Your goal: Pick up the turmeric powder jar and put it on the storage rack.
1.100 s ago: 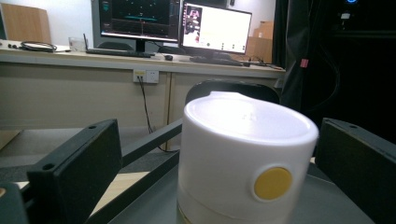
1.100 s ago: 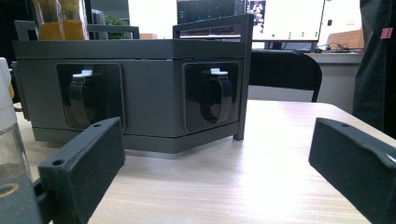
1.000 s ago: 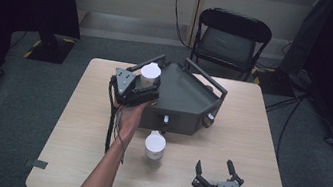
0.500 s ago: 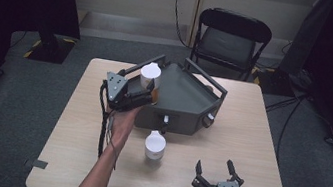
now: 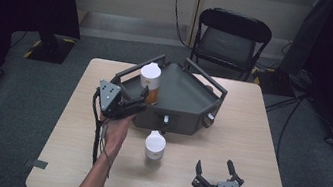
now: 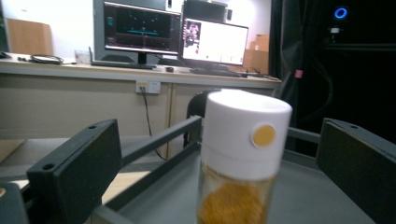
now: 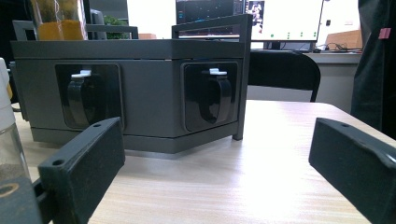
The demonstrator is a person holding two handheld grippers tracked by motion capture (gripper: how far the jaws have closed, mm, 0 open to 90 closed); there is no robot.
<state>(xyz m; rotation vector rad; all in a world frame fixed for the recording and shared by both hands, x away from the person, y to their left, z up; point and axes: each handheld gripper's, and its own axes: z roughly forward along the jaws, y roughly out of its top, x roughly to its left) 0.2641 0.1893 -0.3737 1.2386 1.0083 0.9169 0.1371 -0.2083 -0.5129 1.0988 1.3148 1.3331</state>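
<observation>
- The jar stood upright in the grey tray, at the tray's 9 o'clock edge; it had a white cap bearing 1 yellow dot, over clear glass with orange-yellow contents.
- The left tongs sat at the jar's 7 o'clock, jaws wide, not touching it.
- The right tongs rested wide at the table's 5 o'clock, holding nothing.
- A second white-capped jar stood on the table at the tray's 6 o'clock.

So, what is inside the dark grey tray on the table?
One jar with a white lid stands in the tray, near its left corner, with something orange-yellow inside. The rest of the tray floor looks bare. The near wall hides the jar's base.
</observation>
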